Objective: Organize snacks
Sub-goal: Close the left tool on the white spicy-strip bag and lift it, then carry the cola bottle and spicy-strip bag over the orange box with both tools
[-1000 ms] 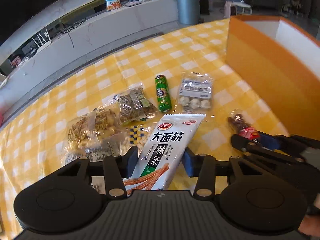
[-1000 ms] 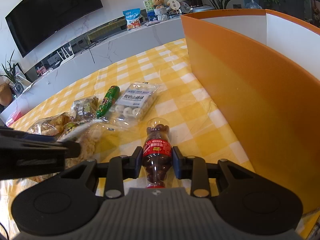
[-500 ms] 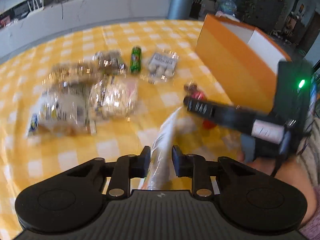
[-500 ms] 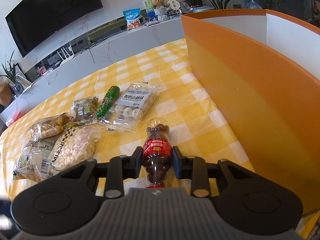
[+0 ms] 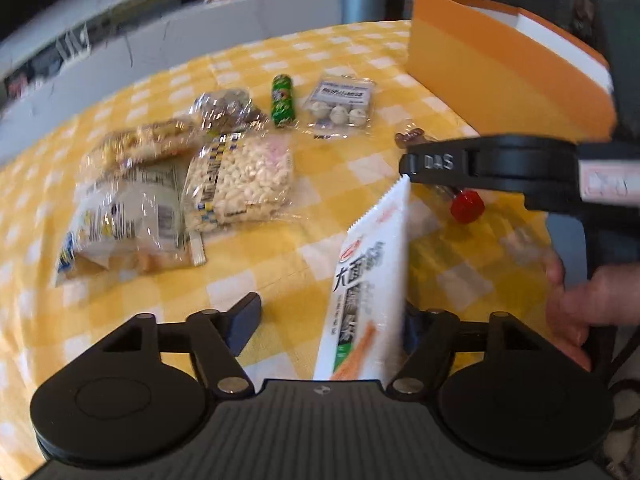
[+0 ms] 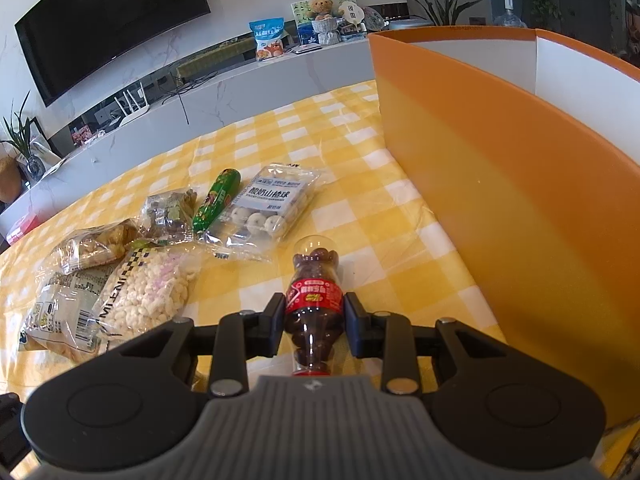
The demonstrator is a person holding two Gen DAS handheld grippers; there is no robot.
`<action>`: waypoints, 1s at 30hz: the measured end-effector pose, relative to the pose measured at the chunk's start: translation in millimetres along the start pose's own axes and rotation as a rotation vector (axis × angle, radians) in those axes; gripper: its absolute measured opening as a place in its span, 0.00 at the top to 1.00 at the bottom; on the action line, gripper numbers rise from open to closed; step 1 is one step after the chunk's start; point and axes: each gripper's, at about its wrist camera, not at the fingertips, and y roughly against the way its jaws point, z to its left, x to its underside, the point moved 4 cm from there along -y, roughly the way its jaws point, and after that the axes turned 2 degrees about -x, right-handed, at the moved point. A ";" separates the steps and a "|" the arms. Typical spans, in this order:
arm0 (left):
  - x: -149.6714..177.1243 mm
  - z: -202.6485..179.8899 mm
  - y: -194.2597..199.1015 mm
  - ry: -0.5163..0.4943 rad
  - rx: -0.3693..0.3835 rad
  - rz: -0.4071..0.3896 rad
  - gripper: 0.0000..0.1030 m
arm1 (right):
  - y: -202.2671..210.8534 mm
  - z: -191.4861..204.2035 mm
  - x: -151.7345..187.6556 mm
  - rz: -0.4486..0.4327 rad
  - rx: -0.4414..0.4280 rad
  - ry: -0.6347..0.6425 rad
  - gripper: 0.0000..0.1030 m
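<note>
1. The left gripper has its jaws spread wide apart. The white spicy-strip packet stands on edge against the right-hand finger only, at lower centre-right of the left wrist view, so it is leaning there and not pinched. Whether it is slipping free cannot be told.

2. The right gripper is clamped on the small candy bottle, with a pad on each side of its red label. The bottle lies on the yellow checked tablecloth at lower centre of the right wrist view, base pointing away. Gripping at the label band probably gives the flattest bite on a rounded body.

3. The orange box fills the right side of that view, open at the top and close to the bottle. It is the likely destination, which explains the bottle being taken first from the spot nearest its wall.

4. The remaining snacks sit clustered at centre left: the green sausage stick, the yogurt-ball pack, the puffed-grain bag and further clear bags. They are untouched and well apart from both grippers.

5. To clear the box wall, the bottle probably needs a lift before moving right.
</note>
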 end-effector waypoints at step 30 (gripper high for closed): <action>-38.2 -7.0 105.3 0.143 -0.016 -0.259 0.89 | 111.4 2.6 -58.6 -0.317 -0.115 0.026 0.71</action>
